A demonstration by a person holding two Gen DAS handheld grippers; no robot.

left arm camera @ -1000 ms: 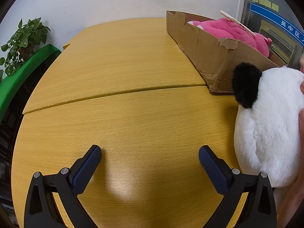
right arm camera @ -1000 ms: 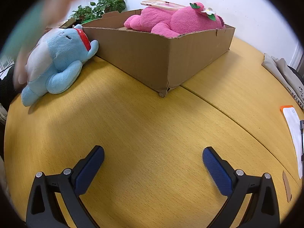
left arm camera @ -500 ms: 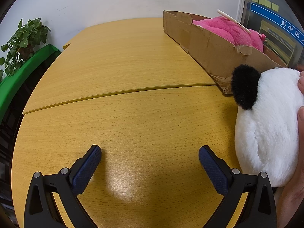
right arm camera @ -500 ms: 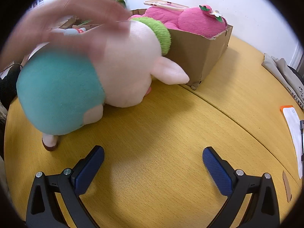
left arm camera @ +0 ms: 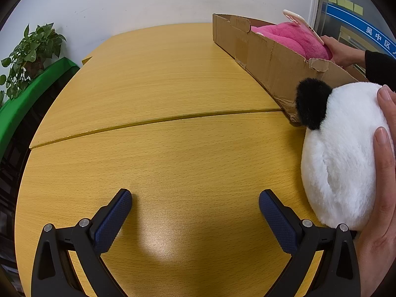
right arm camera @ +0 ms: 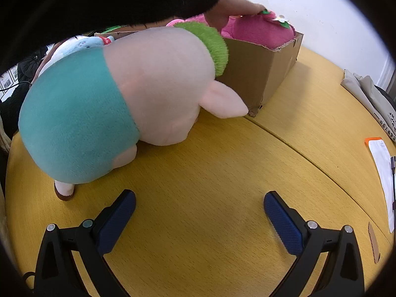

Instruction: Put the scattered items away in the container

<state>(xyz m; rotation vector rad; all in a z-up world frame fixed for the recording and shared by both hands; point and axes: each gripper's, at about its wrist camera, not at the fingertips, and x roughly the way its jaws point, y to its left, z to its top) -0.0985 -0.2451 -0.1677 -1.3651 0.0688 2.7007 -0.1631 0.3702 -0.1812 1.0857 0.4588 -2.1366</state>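
A cardboard box point(left arm camera: 267, 59) point(right arm camera: 262, 74) stands on the yellow table and holds a pink plush point(left arm camera: 294, 39) point(right arm camera: 257, 29) with a phone point(left arm camera: 302, 24) on top. A white and black panda plush point(left arm camera: 341, 153) lies at the right of the left wrist view, held by a hand point(left arm camera: 381, 178). In the right wrist view a pink pig plush with teal shorts point(right arm camera: 118, 101) lies against the box, and a light blue plush point(right arm camera: 79, 44) peeks out behind it. My left gripper point(left arm camera: 195, 208) and my right gripper point(right arm camera: 199, 209) are both open over bare table, holding nothing.
A person's black sleeve point(right arm camera: 111, 0) reaches over the pig plush, with the hand point(right arm camera: 235, 7) on the pink plush. A potted plant point(left arm camera: 29, 52) and a green ledge sit at the left. Papers point(right arm camera: 381, 158) and folded cloth point(right arm camera: 368, 91) lie at the table's right edge.
A hand brought the pig plush down in front of the box, covering the blue plush. The box turned and shifted. A hand now reaches into the box. Both grippers stayed still.
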